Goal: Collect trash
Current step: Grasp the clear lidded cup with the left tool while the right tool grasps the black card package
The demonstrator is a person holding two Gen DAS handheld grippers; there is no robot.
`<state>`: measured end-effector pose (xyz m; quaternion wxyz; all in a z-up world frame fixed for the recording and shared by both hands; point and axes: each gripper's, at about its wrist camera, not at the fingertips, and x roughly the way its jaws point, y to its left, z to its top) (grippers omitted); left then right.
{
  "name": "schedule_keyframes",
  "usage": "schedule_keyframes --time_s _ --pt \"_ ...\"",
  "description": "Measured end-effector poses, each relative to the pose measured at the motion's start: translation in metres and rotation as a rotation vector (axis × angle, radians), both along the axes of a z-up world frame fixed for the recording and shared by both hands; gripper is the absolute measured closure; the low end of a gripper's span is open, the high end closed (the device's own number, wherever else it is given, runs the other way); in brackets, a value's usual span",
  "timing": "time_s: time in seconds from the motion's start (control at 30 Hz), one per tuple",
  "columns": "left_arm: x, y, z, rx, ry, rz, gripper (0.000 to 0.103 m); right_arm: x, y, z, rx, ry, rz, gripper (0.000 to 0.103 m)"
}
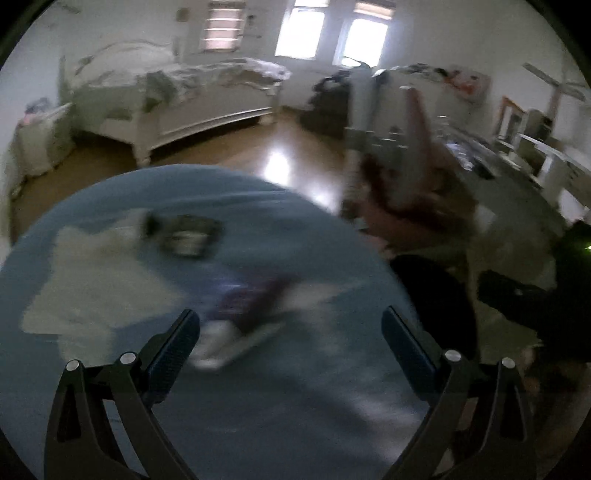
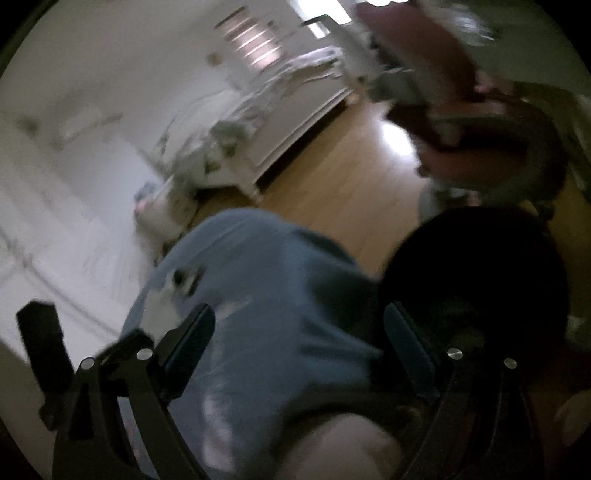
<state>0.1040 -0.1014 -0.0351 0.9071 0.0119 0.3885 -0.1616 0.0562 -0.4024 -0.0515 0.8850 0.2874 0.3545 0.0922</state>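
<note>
Both my left gripper (image 1: 290,334) and right gripper (image 2: 299,330) stand wide open and empty above the blue round table (image 1: 110,206), where the trash lies: white paper (image 1: 92,288) and a dark wrapper (image 1: 181,236). I judge it best to steady the blurred approach and straddle one piece. Only the right view shows the black bin (image 2: 476,273) beside the table.

blue round table (image 1: 258,424): 1 | bed (image 1: 192,107): 1 | windows (image 1: 332,33): 2

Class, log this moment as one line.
left gripper: open, empty | right gripper: open, empty | blue bag: below both
</note>
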Motion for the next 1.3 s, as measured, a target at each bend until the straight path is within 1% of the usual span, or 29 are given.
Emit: schedule_keyframes --time_s 0.07,0.13,0.23,0.3,0.37,0.43,0.5,0.57,0.63,0.67,0.73,0.77,0.83,0.87,0.9,0.93,0.97,1.0,1.03,1.1,1.13,1.23,1.3 --pt "0.01 0.026 0.004 0.025 -0.017 0.071 0.005 0.011 0.03 0.009 -0.015 -0.006 0.068 0.012" --pt "0.024 0.054 0.007 0.03 -0.033 0.138 0.005 0.021 0.059 0.018 -0.043 -0.017 0.115 0.012" --pt "0.052 0.086 0.007 0.015 -0.015 0.189 0.006 0.039 0.097 0.03 -0.079 -0.025 0.18 0.012" --pt "0.073 0.098 0.006 0.027 -0.016 0.214 0.006 0.056 0.123 0.036 -0.083 -0.027 0.224 0.015" --pt "0.09 0.098 0.004 0.038 -0.014 0.209 0.006 0.071 0.143 0.038 -0.095 -0.019 0.249 0.018" --pt "0.108 0.096 0.0 0.07 -0.011 0.198 0.006 0.089 0.162 0.038 -0.113 -0.009 0.273 0.022" --pt "0.128 0.093 -0.007 0.095 -0.001 0.194 0.006 0.103 0.177 0.036 -0.122 0.001 0.287 0.022" --pt "0.141 0.091 -0.014 0.101 0.02 0.191 0.006 0.115 0.188 0.036 -0.125 0.007 0.303 0.022" --pt "0.155 0.089 -0.024 0.127 0.036 0.187 0.007 0.13 0.199 0.035 -0.137 0.019 0.309 0.022" --pt "0.158 0.089 -0.027 0.14 0.038 0.186 0.009 0.138 0.203 0.034 -0.142 0.027 0.315 0.022" --pt "0.165 0.09 -0.034 0.156 0.057 0.183 0.019 0.148 0.208 0.03 -0.149 0.04 0.321 0.022" --pt "0.168 0.091 -0.038 0.158 0.069 0.183 0.022 0.155 0.212 0.028 -0.157 0.05 0.327 0.022" --pt "0.17 0.096 -0.042 0.124 0.071 0.173 0.022 0.164 0.215 0.023 -0.172 0.065 0.335 0.022" --pt "0.17 0.097 -0.042 0.121 0.065 0.172 0.023 0.17 0.22 0.021 -0.181 0.076 0.337 0.022" --pt "0.17 0.098 -0.042 0.12 0.061 0.17 0.026 0.174 0.223 0.019 -0.185 0.083 0.341 0.022" --pt "0.169 0.101 -0.041 0.108 0.056 0.173 0.04 0.179 0.226 0.017 -0.187 0.091 0.345 0.022" --pt "0.167 0.104 -0.041 0.098 0.05 0.175 0.048 0.183 0.231 0.015 -0.191 0.096 0.347 0.022" --pt "0.166 0.107 -0.039 0.088 0.046 0.182 0.061 0.188 0.235 0.014 -0.2 0.103 0.349 0.022" --pt "0.165 0.113 -0.038 0.075 0.046 0.19 0.069 0.193 0.24 0.013 -0.21 0.112 0.352 0.022" --pt "0.165 0.121 -0.037 0.046 0.057 0.201 0.074 0.2 0.25 0.009 -0.229 0.127 0.353 0.022" --pt "0.161 0.128 -0.036 0.031 0.064 0.208 0.075 0.204 0.254 0.006 -0.24 0.14 0.354 0.022" --pt "0.152 0.139 -0.035 -0.003 0.083 0.2 0.075 0.22 0.269 -0.003 -0.273 0.185 0.354 0.022" --pt "0.145 0.144 -0.032 0.002 0.078 0.192 0.073 0.226 0.278 -0.007 -0.295 0.2 0.354 0.022"
